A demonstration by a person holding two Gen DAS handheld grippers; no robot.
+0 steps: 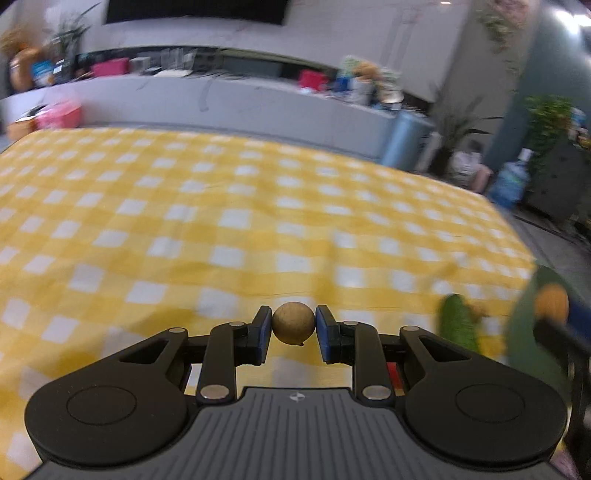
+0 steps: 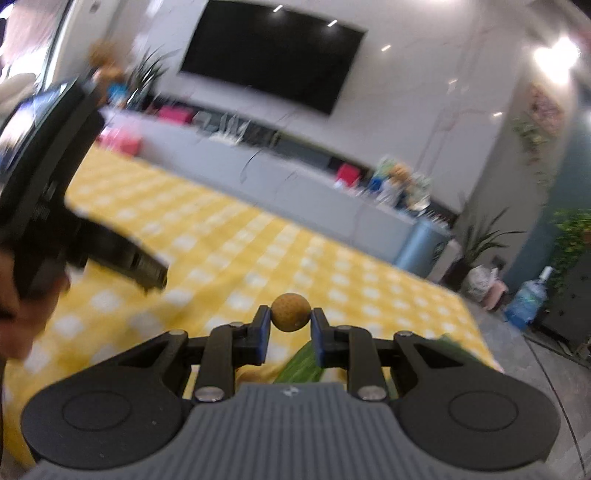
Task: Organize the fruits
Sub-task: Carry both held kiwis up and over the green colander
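Lots of open room on the yellow checked cloth [image 1: 221, 206]

Wide and bare across the middle and far side of the cloth, easy to pass. Crowded at its near right corner: a green plate [image 1: 524, 332], a green leafy thing [image 1: 458, 321] just beside it. Blocked past the far edge by a long grey counter [image 1: 236, 103].

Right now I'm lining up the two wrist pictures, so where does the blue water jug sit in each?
Left wrist: the blue water jug is at the right, on the floor past the far corner of the yellow checked cloth.
Right wrist: it is low at the right edge, on the floor.
Shared landmark: the black TV on the wall.
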